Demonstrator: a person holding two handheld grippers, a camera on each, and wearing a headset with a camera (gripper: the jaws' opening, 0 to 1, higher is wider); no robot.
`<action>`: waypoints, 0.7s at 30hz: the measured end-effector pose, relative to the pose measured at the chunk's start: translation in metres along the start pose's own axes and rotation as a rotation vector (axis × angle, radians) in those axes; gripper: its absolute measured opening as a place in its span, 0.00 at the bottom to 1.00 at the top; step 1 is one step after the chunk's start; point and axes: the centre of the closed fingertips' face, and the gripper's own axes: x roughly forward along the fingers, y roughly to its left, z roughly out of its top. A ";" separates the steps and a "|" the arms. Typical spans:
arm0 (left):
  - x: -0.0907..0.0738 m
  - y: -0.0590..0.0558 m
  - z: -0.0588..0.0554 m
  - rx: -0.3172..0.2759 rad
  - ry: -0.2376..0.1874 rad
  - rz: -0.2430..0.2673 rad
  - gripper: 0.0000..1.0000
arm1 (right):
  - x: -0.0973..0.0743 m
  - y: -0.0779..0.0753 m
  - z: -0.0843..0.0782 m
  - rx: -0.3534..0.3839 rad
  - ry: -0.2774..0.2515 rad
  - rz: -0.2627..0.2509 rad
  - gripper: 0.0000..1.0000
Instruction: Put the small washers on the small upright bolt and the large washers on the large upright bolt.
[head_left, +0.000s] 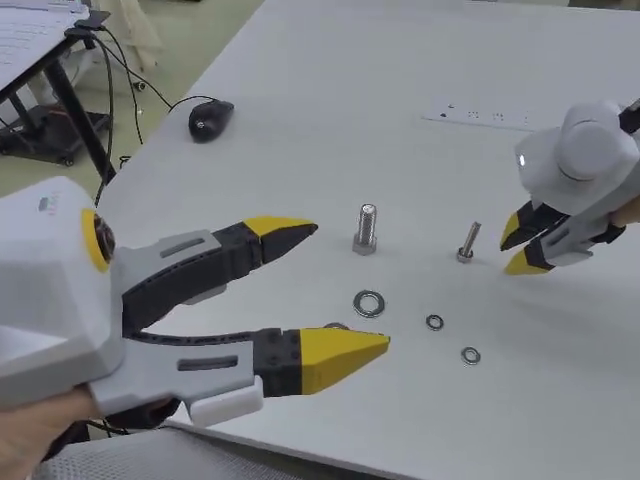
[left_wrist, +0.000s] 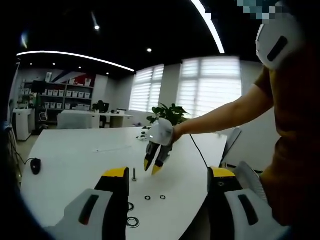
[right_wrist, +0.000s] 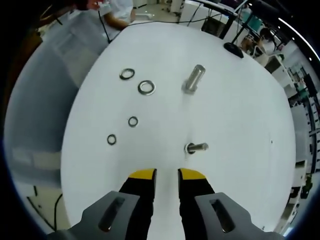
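1. The small washers (head_left: 434, 322) and large washers (head_left: 369, 303) lie loose on the surface (head_left: 330, 110), nearer than the small bolt (head_left: 467, 243) and large bolt (head_left: 366, 229). Pinching one small washer by its rim looks best.
2. The right tool (head_left: 508, 256) hovers just right of the small bolt, jaws slightly apart and empty. The left tool (head_left: 350, 288) hangs near-left, jaws wide apart.

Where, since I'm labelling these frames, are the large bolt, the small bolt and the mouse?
large upright bolt (head_left: 367, 228), head view, middle of its shank
small upright bolt (head_left: 469, 242), head view, middle of its shank
mouse (head_left: 210, 119), head view, top of its shell
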 end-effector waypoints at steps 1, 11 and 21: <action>0.000 -0.002 0.000 0.005 0.001 -0.006 0.63 | 0.000 0.007 0.000 0.010 -0.004 0.005 0.18; -0.009 -0.008 0.000 0.030 0.001 -0.043 0.63 | 0.005 0.060 0.008 0.043 -0.012 0.036 0.18; -0.020 -0.010 0.000 0.046 0.001 -0.059 0.63 | 0.020 0.079 0.021 0.068 -0.024 0.058 0.18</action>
